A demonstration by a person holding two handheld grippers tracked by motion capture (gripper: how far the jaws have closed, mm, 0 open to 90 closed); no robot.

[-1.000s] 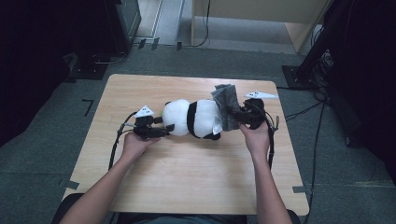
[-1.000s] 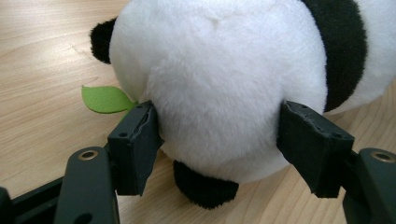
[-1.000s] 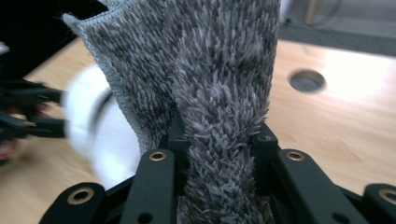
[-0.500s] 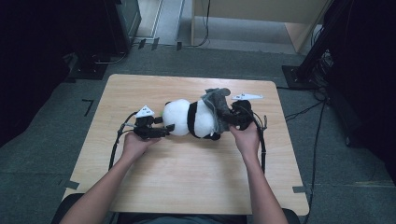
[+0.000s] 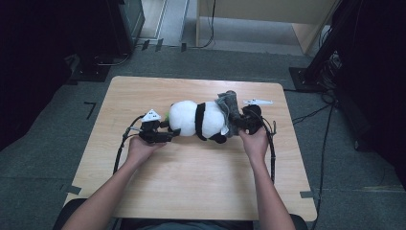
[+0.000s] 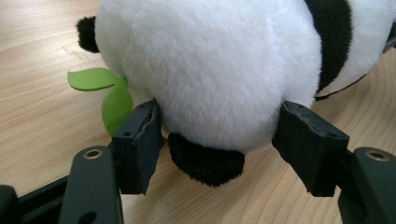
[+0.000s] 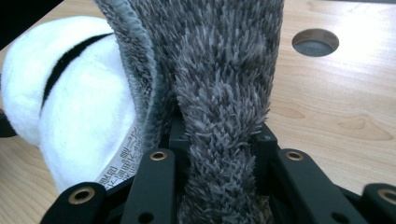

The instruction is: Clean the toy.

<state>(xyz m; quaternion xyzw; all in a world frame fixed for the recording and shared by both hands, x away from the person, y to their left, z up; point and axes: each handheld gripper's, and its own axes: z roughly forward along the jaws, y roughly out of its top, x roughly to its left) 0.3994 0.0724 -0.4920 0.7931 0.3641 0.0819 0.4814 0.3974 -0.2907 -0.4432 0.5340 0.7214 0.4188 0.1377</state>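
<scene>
A black-and-white panda plush [image 5: 194, 119] lies on its side in the middle of the wooden table [image 5: 191, 182]. My left gripper [image 5: 167, 134] holds its white head, one jaw pressing into the fur on each side [image 6: 219, 144]. A green felt leaf [image 6: 93, 79] sticks out beside the head. At the panda's other end, my right gripper [image 5: 238, 125] is shut on a grey fuzzy cloth [image 5: 227, 103]. The cloth [image 7: 224, 93] rises from between those jaws [image 7: 219, 137] and leans against the panda's body [image 7: 79, 93].
A round cable hole [image 7: 315, 42] is cut in the tabletop beyond the cloth. Black cables [image 5: 273, 153] trail from both grippers toward the near edge. Dark equipment and stands [image 5: 330, 52] crowd the floor around the table. A white printed label [image 7: 121, 163] hangs from the plush.
My right gripper has shifted left with the grey cloth, bringing it up against the panda's body. The left gripper has kept its hold on the head.
</scene>
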